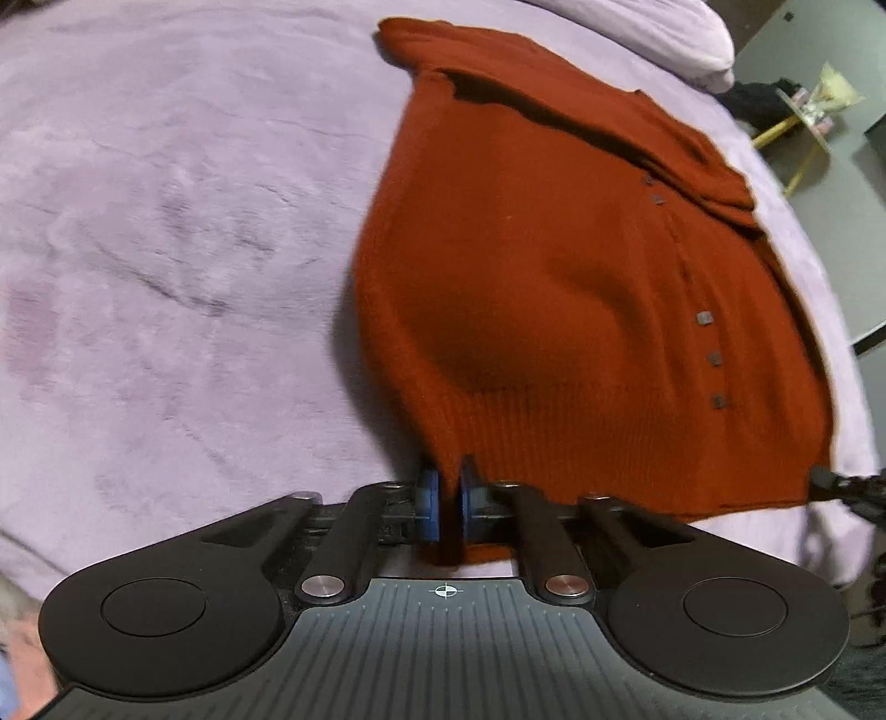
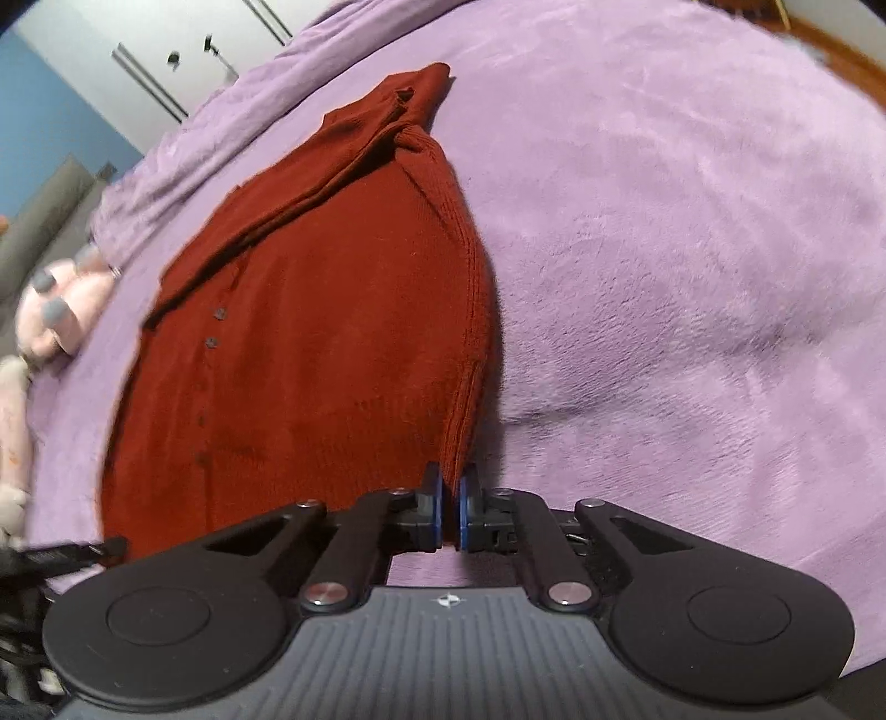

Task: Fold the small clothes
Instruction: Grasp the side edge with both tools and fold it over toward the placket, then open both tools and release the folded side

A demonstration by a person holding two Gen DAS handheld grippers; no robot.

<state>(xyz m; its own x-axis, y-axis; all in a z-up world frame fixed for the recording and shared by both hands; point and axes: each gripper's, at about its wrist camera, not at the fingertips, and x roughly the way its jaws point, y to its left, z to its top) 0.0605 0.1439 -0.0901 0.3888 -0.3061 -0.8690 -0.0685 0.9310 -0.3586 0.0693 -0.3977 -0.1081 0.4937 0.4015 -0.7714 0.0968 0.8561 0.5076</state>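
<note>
A rust-red knitted cardigan (image 1: 581,288) with small grey buttons lies on a lilac plush blanket (image 1: 166,249), its sleeves folded in over the upper part. My left gripper (image 1: 448,482) is shut on the ribbed hem at one bottom corner, the knit pinched between the blue pads. In the right wrist view the same cardigan (image 2: 310,343) spreads to the left, and my right gripper (image 2: 451,487) is shut on its other bottom corner, at the ribbed side edge. The tip of the other gripper (image 2: 99,548) shows at the lower left there.
The blanket (image 2: 692,277) runs wide to the right of the cardigan in the right wrist view. A pink soft toy (image 2: 61,310) lies at the left edge. A pillow (image 1: 664,33) and a small table (image 1: 814,111) beyond the bed show at the top right.
</note>
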